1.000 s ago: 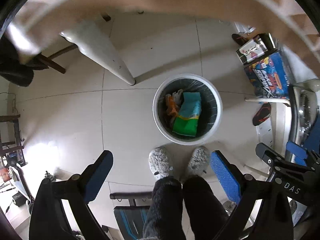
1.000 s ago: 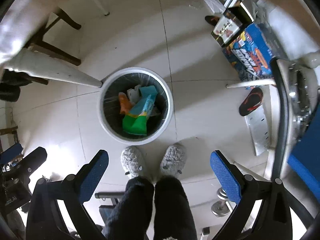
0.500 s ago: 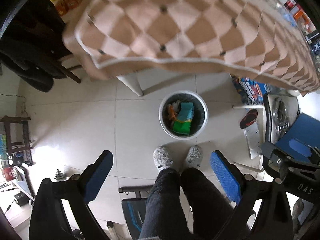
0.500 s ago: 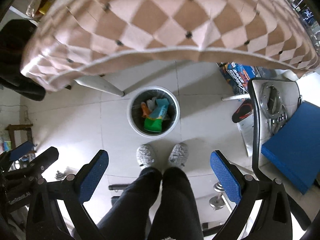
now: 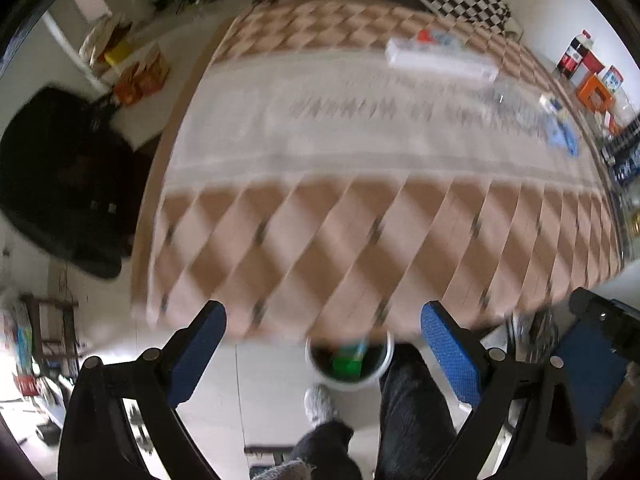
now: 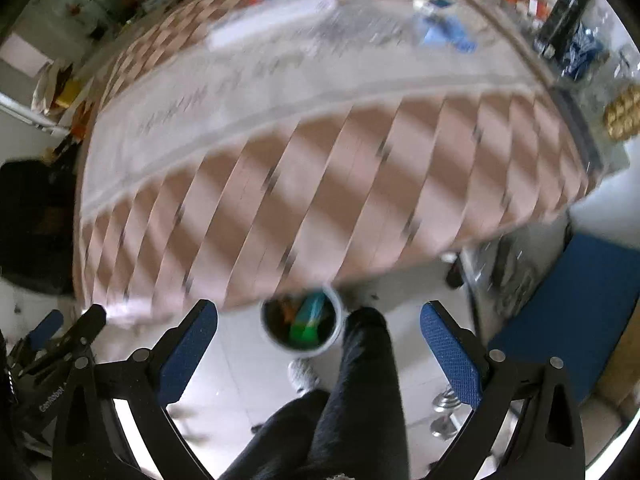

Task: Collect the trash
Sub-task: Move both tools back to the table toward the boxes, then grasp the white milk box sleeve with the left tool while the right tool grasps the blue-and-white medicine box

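The white trash bin (image 5: 383, 361) stands on the floor at the table's near edge, with green and orange wrappers (image 5: 347, 364) inside; it also shows in the right wrist view (image 6: 334, 320). My left gripper (image 5: 324, 356) is open and empty, high above the floor. My right gripper (image 6: 320, 346) is open and empty too. On the table (image 5: 360, 216) lie a long white box (image 5: 440, 58), a blue wrapper (image 5: 564, 136) and a clear plastic piece (image 5: 516, 104). The white box (image 6: 272, 20) and blue wrapper (image 6: 448, 34) also show in the right wrist view. Both views are blurred.
The checked tablecloth (image 6: 320, 168) fills most of both views. The person's legs (image 5: 408, 412) and a slipper (image 5: 318, 400) are by the bin. A black coat (image 5: 60, 176) hangs left. A blue chair seat (image 6: 560, 312) is right. Bottles and boxes (image 5: 588, 68) stand far right.
Both grippers have swung up from looking down at the bin to looking across the tabletop. The bin has slid to the bottom of both views. Both stay open.
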A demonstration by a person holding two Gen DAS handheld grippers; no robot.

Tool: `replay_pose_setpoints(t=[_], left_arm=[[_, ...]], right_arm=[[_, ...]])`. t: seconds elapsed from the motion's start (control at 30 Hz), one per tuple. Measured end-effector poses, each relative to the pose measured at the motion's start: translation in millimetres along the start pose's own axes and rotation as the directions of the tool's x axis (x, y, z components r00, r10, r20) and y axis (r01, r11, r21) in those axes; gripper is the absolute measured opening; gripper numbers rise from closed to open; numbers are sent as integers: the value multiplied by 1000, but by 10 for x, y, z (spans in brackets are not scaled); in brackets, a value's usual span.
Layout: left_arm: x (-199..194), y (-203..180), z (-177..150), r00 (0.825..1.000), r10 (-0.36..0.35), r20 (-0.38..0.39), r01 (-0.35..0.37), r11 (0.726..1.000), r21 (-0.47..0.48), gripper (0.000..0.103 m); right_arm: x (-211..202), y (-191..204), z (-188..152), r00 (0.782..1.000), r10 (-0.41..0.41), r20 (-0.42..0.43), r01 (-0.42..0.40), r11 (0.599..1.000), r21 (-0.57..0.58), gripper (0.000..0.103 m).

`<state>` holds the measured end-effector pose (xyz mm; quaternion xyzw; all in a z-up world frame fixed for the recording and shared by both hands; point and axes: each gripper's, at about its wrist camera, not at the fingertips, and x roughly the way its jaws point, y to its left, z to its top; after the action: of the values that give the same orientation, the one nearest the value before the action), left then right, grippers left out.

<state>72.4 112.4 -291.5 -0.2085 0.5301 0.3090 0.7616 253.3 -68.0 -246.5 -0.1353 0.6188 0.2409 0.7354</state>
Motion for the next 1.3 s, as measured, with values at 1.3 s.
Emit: replay_pose_setpoints(t=[1.3], left_arm=[[1822, -2592, 3040, 979, 196, -47, -41, 423, 905, 64]], right_arm=[[1754, -1906, 4250, 963, -148, -224, 129, 987, -98, 101]])
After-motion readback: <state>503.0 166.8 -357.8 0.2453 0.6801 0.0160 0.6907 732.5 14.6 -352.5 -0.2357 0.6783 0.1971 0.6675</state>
